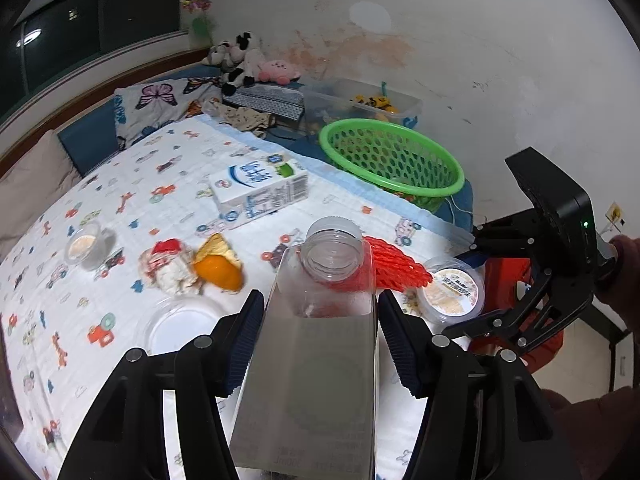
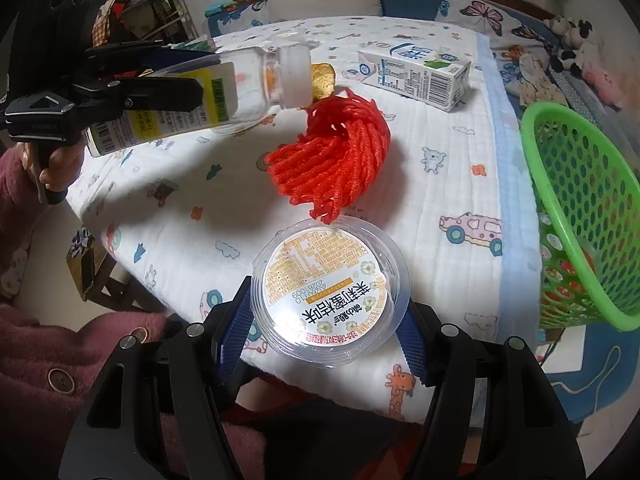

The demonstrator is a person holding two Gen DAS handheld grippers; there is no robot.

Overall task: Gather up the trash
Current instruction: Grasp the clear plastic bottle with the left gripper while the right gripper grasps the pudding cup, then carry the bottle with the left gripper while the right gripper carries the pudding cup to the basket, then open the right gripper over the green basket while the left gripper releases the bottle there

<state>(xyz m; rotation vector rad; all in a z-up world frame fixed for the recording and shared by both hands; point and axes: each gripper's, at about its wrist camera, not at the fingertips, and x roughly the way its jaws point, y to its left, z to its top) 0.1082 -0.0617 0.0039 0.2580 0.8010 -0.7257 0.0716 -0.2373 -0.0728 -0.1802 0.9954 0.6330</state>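
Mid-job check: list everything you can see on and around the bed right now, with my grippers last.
Clear plastic bottle: 1, transparent, uncapped, held off the bed by the left gripper.
Round clear plastic cup with printed lid: 1, orange-white label, bed's near edge, between the right gripper's fingers.
Red mesh fruit net: 1, red, mid-bed.
White milk carton: 1, white-blue, lying on its side.
Orange peel: 1, orange, beside crumpled wrapper, red-white.
Small clear cup: 1, left side of the bed.
Empty clear lid: 1, transparent, near the left gripper.
Green perforated plastic basket: 1, green, bed's far corner.
Plush toys: several, black-white and pink, against the wall.
Left gripper: black, shut on bottle.
Right gripper: black, straddling cup; contact unclear.
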